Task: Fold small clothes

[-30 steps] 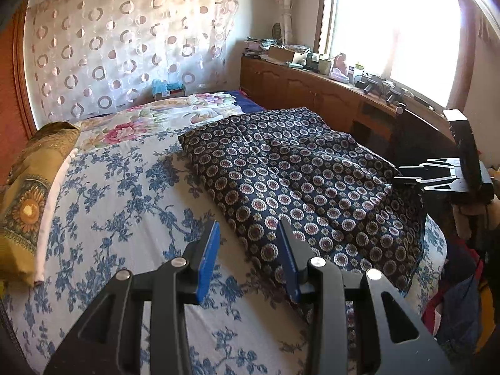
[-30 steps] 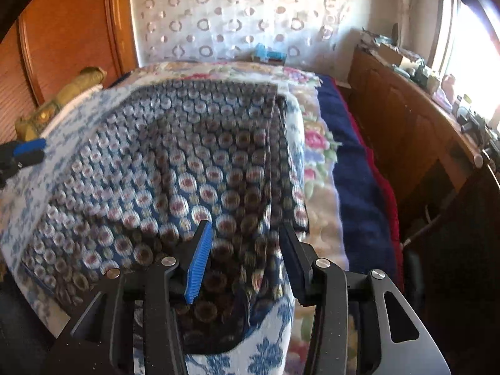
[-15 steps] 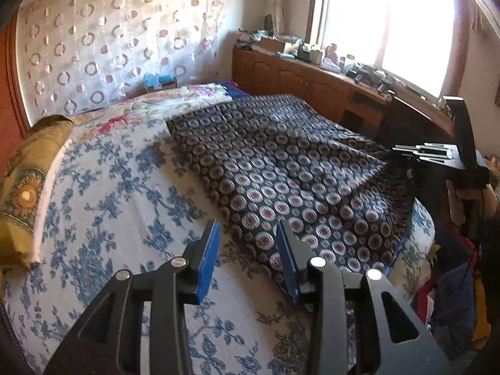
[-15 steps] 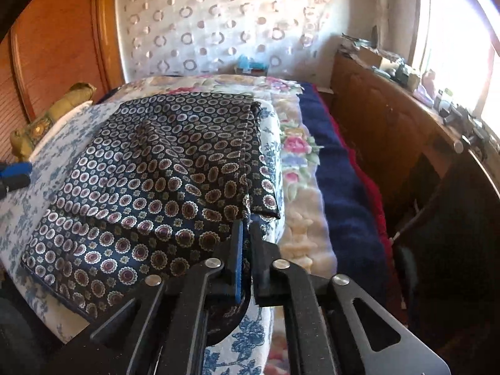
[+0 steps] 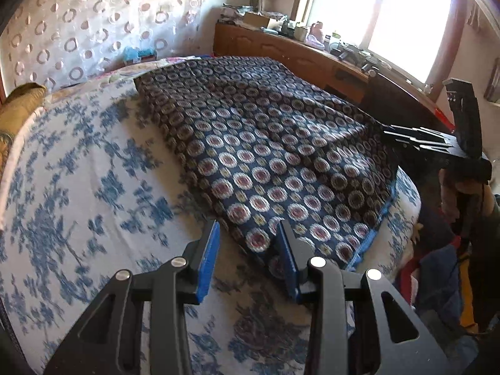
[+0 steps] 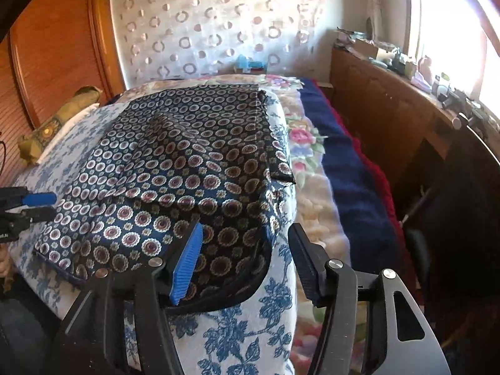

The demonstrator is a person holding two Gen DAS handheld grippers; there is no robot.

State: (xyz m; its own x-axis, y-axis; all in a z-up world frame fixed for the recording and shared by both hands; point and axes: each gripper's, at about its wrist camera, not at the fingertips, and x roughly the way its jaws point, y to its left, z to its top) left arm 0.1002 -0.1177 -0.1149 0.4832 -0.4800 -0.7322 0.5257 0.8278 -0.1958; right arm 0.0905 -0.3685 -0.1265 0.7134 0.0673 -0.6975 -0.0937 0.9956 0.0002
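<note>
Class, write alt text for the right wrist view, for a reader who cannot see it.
The right tool hangs open over the near corner of a dark patterned garment spread on a blue floral bedsheet, its jaws having just opened with nothing gripped. The left tool shows at the far left edge.

garment (image 5: 268,156) on bedsheet (image 5: 78,187) | pillow (image 5: 15,109) left — cabinet (image 5: 297,56) right

Bed (image 5: 78,162): blue-floral white sheet, w/ floral blanket at far edge.
On sheet: navy medallion-print garment (image 5: 265,156), spread flat (one fold showing).
Head end: yellow pillow (image 6: 56,122).
</note>
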